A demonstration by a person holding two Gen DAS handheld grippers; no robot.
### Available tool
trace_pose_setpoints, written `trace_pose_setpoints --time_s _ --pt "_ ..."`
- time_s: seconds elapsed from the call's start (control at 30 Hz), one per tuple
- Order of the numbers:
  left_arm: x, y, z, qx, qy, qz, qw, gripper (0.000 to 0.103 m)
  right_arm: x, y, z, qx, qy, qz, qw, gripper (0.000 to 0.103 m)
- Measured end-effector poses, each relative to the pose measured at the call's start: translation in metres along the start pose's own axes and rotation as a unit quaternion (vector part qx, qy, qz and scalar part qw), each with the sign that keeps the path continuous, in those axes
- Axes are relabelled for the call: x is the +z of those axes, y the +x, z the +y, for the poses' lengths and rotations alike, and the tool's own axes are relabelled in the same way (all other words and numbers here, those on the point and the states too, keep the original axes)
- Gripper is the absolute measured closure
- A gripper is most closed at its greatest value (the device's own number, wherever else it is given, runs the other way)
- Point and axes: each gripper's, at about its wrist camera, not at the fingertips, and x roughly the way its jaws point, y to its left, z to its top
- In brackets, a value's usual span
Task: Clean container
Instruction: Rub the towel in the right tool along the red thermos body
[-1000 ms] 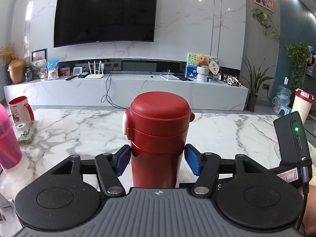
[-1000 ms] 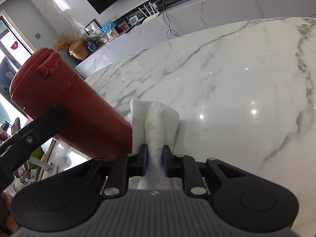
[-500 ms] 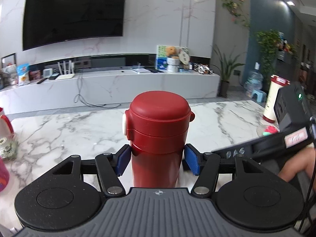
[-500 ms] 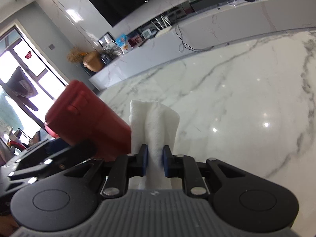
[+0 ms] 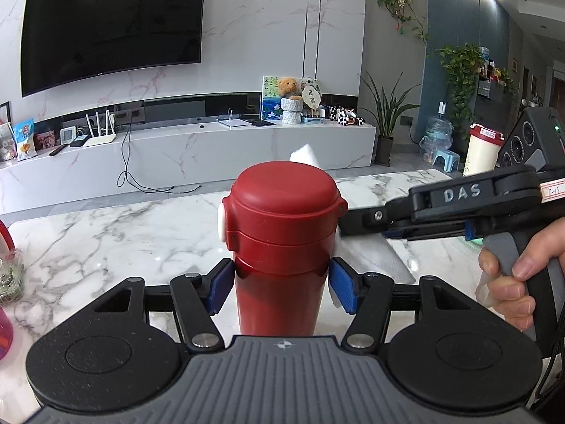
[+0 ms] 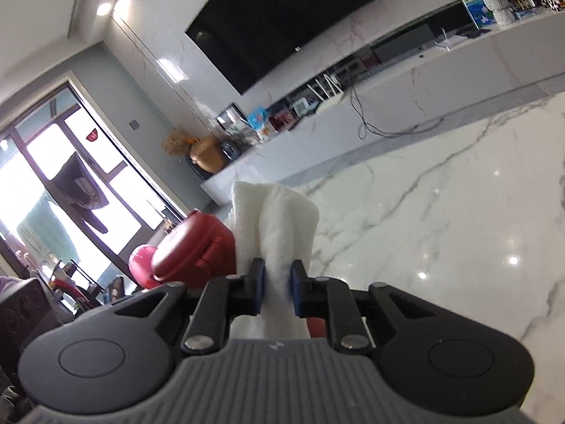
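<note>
A red flask (image 5: 280, 236) with a closed lid and a white button stands upright between my left gripper's (image 5: 280, 286) blue pads, which are shut on its body just below the lid. My right gripper (image 6: 277, 289) is shut on a folded white cloth (image 6: 279, 226). In the left wrist view the right gripper (image 5: 420, 215) reaches in from the right, and the cloth (image 5: 305, 153) shows behind the flask's lid and beside its right side. In the right wrist view the flask's lid (image 6: 197, 247) lies just left of the cloth, touching it.
The white marble table (image 5: 106, 233) spreads under both grippers. A pink cup (image 5: 3, 332) and a small jar (image 5: 9, 275) sit at its left edge. A person's hand (image 5: 512, 275) holds the right gripper's handle. A TV bench stands beyond the table.
The right gripper has risen with the cloth from the flask's lower body up to its lid. The left gripper has swung its view to the right, still holding the flask.
</note>
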Motion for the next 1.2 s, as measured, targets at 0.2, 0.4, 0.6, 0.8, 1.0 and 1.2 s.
trace_pose_setpoints --time_s 0.2,0.4,0.6,0.8,1.0,1.2 --pt "0.002 0.002 0.004 0.004 0.007 0.001 1.0000 0.046 -0.012 0.015 -0.004 -0.041 0.002 0.043 0.998 0.084" --pt "0.000 0.002 0.003 0.006 0.005 0.000 1.0000 0.046 -0.021 0.027 -0.010 -0.067 0.006 0.070 0.995 0.084" --pt "-0.001 0.005 0.004 0.009 -0.028 0.010 0.9995 0.046 -0.029 0.037 -0.014 -0.090 0.009 0.096 0.991 0.084" --pt "-0.003 0.003 0.000 0.032 -0.073 0.000 0.9968 0.046 -0.034 0.041 -0.018 -0.101 0.009 0.109 0.989 0.084" --pt "-0.006 -0.001 -0.008 0.073 -0.118 -0.015 0.9903 0.041 -0.032 0.042 -0.018 -0.101 0.006 0.109 0.989 0.084" --pt "-0.005 -0.004 -0.020 0.115 -0.133 -0.043 0.9835 0.037 -0.032 0.045 -0.017 -0.102 0.004 0.111 0.989 0.083"
